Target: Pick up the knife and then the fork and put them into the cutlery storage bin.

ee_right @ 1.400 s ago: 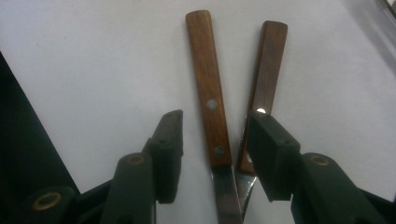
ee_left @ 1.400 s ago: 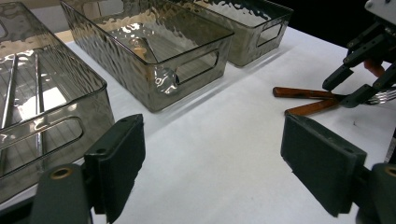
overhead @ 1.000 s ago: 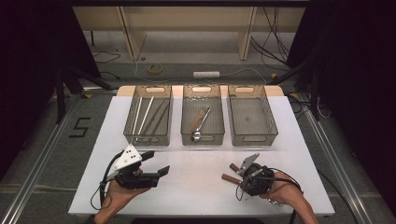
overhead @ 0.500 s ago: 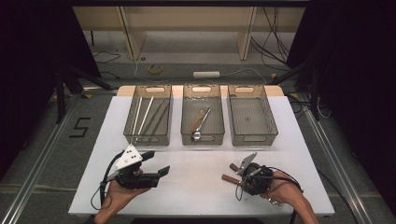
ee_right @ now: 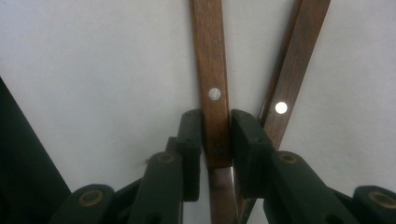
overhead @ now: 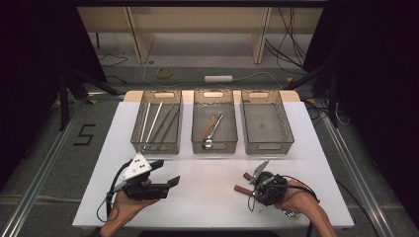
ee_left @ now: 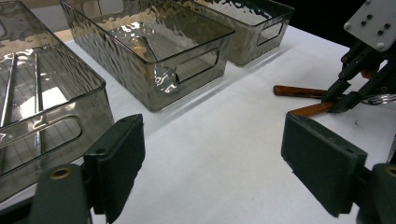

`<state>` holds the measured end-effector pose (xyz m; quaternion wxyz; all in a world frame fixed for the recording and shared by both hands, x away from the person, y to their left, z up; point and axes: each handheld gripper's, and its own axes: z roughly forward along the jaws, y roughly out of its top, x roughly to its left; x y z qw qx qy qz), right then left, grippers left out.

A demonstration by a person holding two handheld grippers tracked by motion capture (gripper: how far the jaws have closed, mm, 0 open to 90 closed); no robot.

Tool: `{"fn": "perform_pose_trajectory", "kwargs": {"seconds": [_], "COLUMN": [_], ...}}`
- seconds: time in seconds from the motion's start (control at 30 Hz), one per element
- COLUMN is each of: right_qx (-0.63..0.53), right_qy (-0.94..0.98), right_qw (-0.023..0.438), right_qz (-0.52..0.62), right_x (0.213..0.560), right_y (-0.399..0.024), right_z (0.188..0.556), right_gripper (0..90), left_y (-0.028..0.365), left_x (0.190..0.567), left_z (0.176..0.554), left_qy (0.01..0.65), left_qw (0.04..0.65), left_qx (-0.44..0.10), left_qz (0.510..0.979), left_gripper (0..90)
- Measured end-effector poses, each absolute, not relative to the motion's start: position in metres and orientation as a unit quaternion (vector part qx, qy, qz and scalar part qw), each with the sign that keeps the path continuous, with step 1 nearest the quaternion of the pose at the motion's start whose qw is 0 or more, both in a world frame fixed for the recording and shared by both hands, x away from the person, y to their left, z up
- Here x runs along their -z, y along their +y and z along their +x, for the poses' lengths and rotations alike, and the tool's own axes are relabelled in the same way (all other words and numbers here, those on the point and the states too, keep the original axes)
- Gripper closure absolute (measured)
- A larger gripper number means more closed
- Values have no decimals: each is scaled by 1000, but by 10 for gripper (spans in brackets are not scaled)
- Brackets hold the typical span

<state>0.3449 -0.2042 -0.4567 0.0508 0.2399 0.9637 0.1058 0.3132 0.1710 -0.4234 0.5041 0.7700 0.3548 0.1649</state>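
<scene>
Two wooden-handled utensils [ee_right: 212,79] on white table, near front right, well short of three clear bins. Handles dark reddish-brown, flat, each with one bright metal rivet. Left handle [overhead: 243,189] lies straight; metal shank runs back from its end. Second handle [ee_right: 292,70] lies just beside it, angled, so the pair fans apart toward far ends and meets at near ends. Both flat on surface. Blade or head ends hidden, cannot tell utensil type.
</scene>
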Motion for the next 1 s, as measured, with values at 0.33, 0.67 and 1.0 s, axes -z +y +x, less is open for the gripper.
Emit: {"fn": "perform_pose_trajectory", "kwargs": {"seconds": [0.33, 0.67, 1.0], "right_qx": [-90, -85, -112], "right_qy": [972, 973, 965], "right_qw": [51, 61, 72], "right_qz": [210, 205, 225], "right_x": [456, 452, 442], "right_y": [-200, -198, -204], "right_z": [346, 345, 347], "right_gripper": [771, 777, 778], "left_y": [171, 172, 172], "left_x": [424, 424, 423], "left_z": [313, 313, 313], "left_qy": [355, 357, 359], "left_qw": [502, 503, 504], "left_qx": [-166, -169, -170], "left_qz": [771, 769, 767], "left_gripper": [210, 211, 211]}}
